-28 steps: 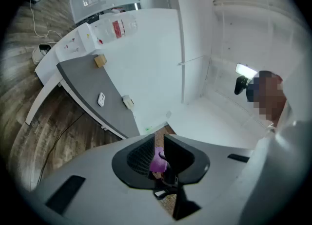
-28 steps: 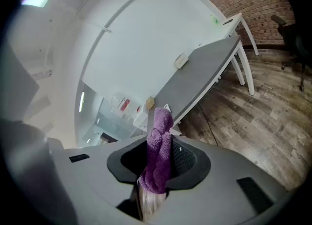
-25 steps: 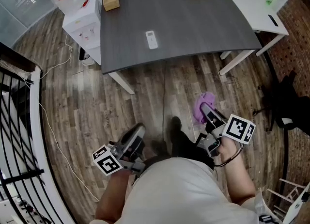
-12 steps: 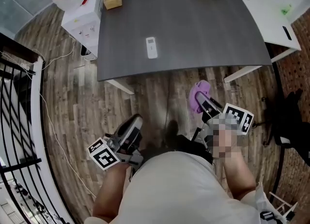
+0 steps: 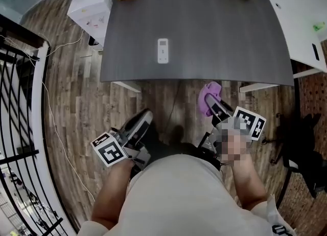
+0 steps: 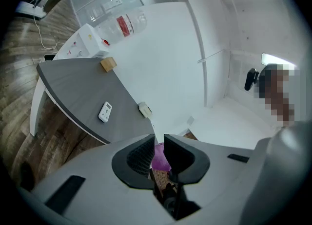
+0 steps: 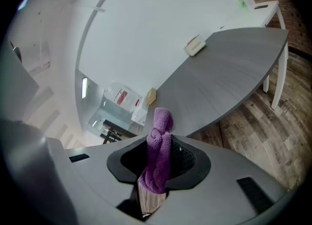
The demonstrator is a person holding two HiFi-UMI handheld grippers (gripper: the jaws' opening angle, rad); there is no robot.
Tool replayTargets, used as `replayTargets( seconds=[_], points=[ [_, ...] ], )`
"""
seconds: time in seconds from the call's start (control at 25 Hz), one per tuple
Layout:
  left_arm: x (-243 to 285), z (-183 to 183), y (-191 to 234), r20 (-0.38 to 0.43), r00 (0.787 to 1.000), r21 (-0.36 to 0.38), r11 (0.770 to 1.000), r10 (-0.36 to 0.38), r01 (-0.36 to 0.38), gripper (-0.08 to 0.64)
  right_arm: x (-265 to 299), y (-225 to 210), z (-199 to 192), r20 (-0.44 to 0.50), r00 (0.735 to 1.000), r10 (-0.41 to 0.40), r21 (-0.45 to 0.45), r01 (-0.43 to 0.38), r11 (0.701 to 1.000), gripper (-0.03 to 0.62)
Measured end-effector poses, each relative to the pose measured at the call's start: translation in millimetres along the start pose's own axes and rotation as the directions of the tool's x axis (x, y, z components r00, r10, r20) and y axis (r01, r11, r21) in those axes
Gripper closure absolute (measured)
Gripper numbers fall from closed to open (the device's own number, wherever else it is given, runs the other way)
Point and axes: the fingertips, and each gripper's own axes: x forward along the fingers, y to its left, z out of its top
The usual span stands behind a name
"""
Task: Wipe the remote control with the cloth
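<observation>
Near the frame's top centre, the remote control [image 5: 162, 51] lies on the grey table [image 5: 219, 36]. Lower right, the right gripper [image 5: 215, 106] pinches the purple cloth [image 5: 207, 96]. The left gripper [image 5: 144, 116] is closed and empty. Wiping has not begun.

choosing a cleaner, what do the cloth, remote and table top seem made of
Cloth: purple nubbly knit that droops in folds, probably microfibre or terry.
Remote control: white, smooth, matte, likely moulded plastic; too small for detail.
Table top: dark grey, flat, matte, faint streaks; looks like laminate, possibly painted wood.
</observation>
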Motion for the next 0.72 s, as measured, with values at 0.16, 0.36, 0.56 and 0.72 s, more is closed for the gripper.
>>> replayTargets(
  seconds=[0.16,0.36,0.56,0.72],
  points=[
    [18,17,26,-0.023,0.999,-0.009,1.000,0.027,-0.027,0.499,25,-5,7,-0.015,1.000,-0.018,0.002,0.018,1.000,0.492],
    [45,41,74,-0.106,0.993,-0.049,0.997,0.050,-0.055,0.499,67,-2,16,-0.024,0.998,-0.064,-0.023,0.064,0.998,0.492],
    [80,55,132,-0.234,0.965,-0.048,0.989,0.121,-0.136,0.497,115,2,16,-0.097,0.987,-0.129,-0.117,0.118,0.986,0.492],
    [102,57,168,-0.333,0.931,-0.055,0.982,0.152,-0.180,0.486,151,5,15,-0.135,0.976,-0.168,-0.157,0.147,0.977,0.492]
  ],
)
